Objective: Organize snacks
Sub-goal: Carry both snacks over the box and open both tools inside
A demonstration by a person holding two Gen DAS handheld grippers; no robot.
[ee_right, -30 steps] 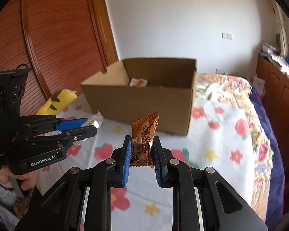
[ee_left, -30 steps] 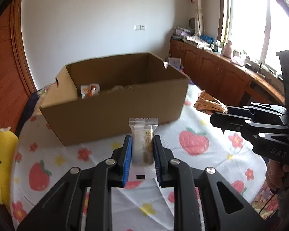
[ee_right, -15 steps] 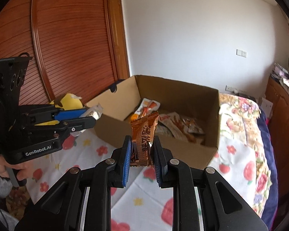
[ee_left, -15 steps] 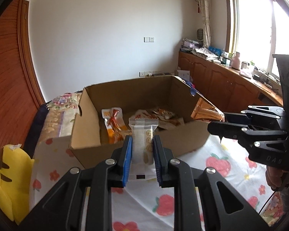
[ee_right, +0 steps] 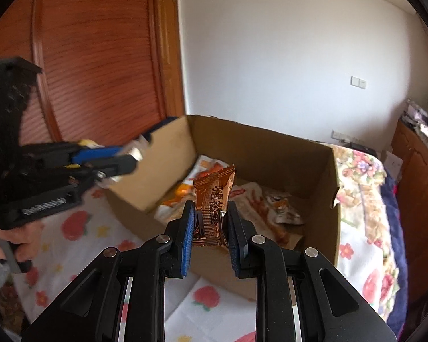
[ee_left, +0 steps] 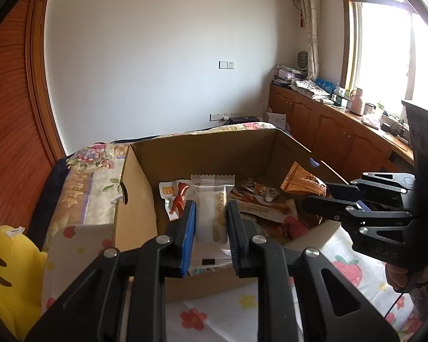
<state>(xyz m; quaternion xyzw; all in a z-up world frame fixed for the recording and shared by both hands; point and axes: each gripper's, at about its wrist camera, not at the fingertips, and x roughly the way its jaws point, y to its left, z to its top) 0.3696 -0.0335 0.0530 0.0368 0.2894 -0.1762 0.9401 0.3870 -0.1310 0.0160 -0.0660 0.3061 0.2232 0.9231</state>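
Note:
My left gripper (ee_left: 211,213) is shut on a white snack packet (ee_left: 212,199) and holds it over the near edge of an open cardboard box (ee_left: 134,199). My right gripper (ee_right: 209,219) is shut on a copper-brown snack packet (ee_right: 214,202) and holds it above the box (ee_right: 322,188) near its front wall. Several snack packets (ee_left: 259,202) lie inside the box. The right gripper shows at the right of the left wrist view (ee_left: 322,196), its packet (ee_left: 299,181) over the box's right wall. The left gripper shows at the left of the right wrist view (ee_right: 128,156).
The box stands on a bed with a strawberry-print sheet (ee_left: 345,268). A yellow plush toy (ee_left: 8,270) lies at the left. Wooden cabinets (ee_left: 328,136) run along the right wall under a window. A wooden sliding door (ee_right: 94,57) stands behind the box.
Both grippers have risen and moved forward over the box with their packets still held. The box's inside has come into view.

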